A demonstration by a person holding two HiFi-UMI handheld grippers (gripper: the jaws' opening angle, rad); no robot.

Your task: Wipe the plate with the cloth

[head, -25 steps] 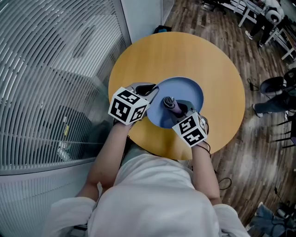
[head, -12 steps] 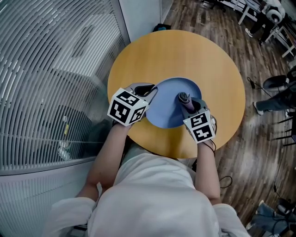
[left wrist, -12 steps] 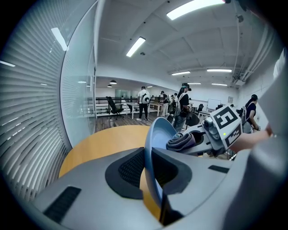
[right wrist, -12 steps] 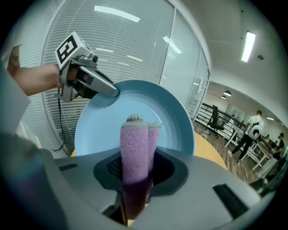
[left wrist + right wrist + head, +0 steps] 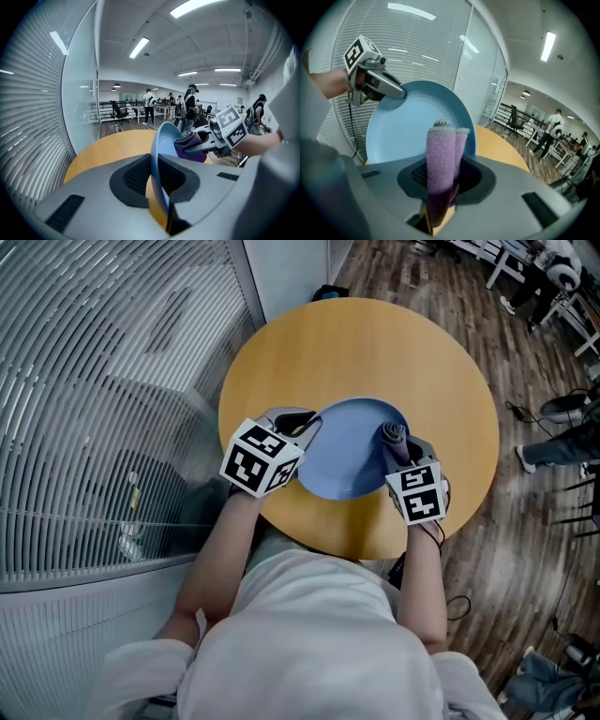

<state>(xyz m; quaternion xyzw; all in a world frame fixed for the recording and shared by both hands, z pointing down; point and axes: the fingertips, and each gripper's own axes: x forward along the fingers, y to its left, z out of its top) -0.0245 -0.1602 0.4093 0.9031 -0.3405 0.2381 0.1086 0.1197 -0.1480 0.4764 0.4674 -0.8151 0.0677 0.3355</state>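
The person stands at the near edge of the round wooden tabletop (image 5: 375, 343), a pair of tongs in each hand. The left tongs (image 5: 307, 425) are clamped on the left rim of the blue plate (image 5: 345, 460). In the left gripper view the rim runs edge-on between the two dark pads, which press on it from either side. The plate is tipped up off the wood rather than lying flat. It hangs over the near part of the tabletop with its hollow face turned toward the right hand.

The right tongs (image 5: 400, 452) are closed on a folded purple cloth (image 5: 393, 435) (a terry sort of thing, doubled so that two thick layers stick out past the pads). The free end of the cloth lies against the plate's inner face by its right rim, on the side away from the left tongs.

Each tool carries a white cube with black square markers. The left cube (image 5: 260, 457) is over the tabletop's near-left edge and the right cube (image 5: 418, 491) is over its near-right part. Slatted blinds (image 5: 103, 381) fill the wall beyond the left edge, and dark wooden floor (image 5: 525, 512) shows past the right. Several people (image 5: 149, 107) stand far across the room.
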